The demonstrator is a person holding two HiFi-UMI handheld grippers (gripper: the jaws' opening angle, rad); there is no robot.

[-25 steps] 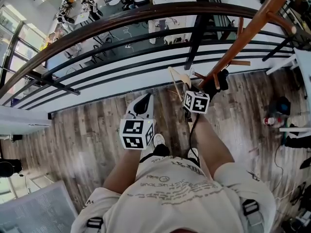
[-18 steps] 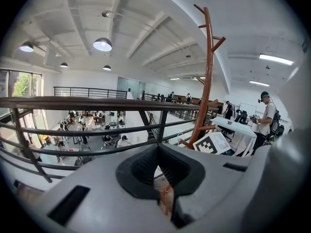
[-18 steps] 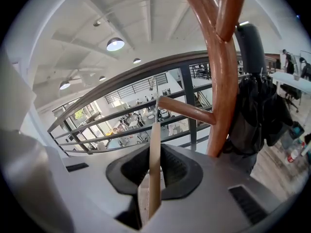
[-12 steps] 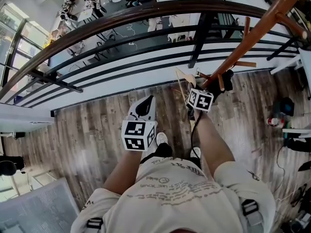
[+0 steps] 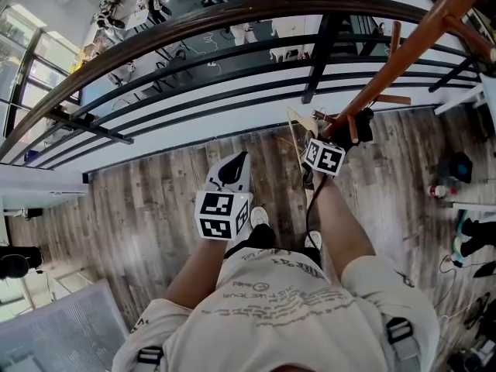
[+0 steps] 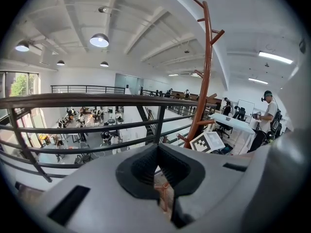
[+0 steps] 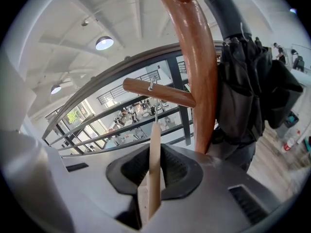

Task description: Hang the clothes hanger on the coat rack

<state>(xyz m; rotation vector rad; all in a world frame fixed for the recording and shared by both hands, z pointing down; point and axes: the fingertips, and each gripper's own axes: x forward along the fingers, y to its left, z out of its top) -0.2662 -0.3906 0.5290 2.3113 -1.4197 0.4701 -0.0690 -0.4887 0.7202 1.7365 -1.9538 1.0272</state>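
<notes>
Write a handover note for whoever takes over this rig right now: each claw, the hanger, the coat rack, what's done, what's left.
Left claw: shut, empty, facing the railing.
Right claw: shut on the wooden hanger, gripped edge-on.
The hanger's metal hook is at a lower peg of the coat rack, seemingly over it.
Done: hanger brought to the rack.
Left: check that the hook rests on the peg, open the right claw, draw back.
</notes>
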